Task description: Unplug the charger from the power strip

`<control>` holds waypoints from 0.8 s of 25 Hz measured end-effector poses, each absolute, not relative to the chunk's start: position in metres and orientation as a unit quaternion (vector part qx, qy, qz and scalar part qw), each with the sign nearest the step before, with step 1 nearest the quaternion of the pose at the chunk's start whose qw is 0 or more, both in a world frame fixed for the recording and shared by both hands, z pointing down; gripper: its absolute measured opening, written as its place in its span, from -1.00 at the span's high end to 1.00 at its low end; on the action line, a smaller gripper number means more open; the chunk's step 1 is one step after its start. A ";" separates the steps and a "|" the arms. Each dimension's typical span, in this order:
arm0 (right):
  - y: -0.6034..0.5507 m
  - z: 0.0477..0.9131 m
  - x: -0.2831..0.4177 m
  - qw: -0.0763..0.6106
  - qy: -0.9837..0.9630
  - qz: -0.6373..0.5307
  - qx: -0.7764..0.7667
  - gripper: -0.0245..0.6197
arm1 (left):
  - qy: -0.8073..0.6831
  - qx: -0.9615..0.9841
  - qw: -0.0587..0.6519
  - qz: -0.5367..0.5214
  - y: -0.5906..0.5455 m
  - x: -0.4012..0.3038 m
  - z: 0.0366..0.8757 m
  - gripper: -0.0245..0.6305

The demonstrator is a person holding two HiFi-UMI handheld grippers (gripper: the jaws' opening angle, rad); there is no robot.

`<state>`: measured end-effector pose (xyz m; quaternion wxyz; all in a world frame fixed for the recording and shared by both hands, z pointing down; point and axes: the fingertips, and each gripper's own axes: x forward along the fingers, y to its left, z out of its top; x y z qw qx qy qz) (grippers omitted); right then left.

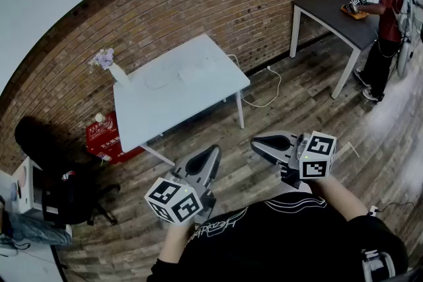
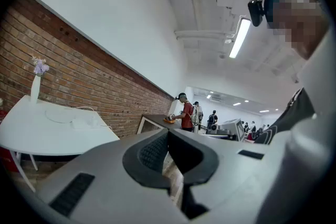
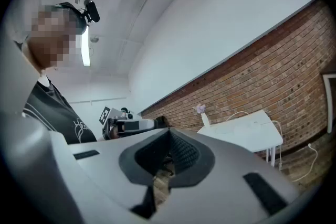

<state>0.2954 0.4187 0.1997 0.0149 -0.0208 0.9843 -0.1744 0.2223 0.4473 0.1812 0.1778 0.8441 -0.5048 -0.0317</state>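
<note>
A white table stands by the brick wall, some way ahead of me. On it lie a pale power strip and a thin white cable loop; the charger is too small to make out. Both grippers hang over the wooden floor near my body, well short of the table. The left gripper is shut with nothing in it, and so is the right gripper. In the left gripper view the closed left gripper points past the table. In the right gripper view the shut right gripper faces the table.
A white vase of flowers stands at the table's far left corner. A white cord trails on the floor beside the table. A red box and a black chair sit left. A person works at a dark table, far right.
</note>
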 end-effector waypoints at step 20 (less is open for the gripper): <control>0.422 0.209 0.241 0.009 0.982 -0.185 -0.029 0.93 | -0.503 0.844 0.183 -0.033 0.448 0.165 0.189 0.91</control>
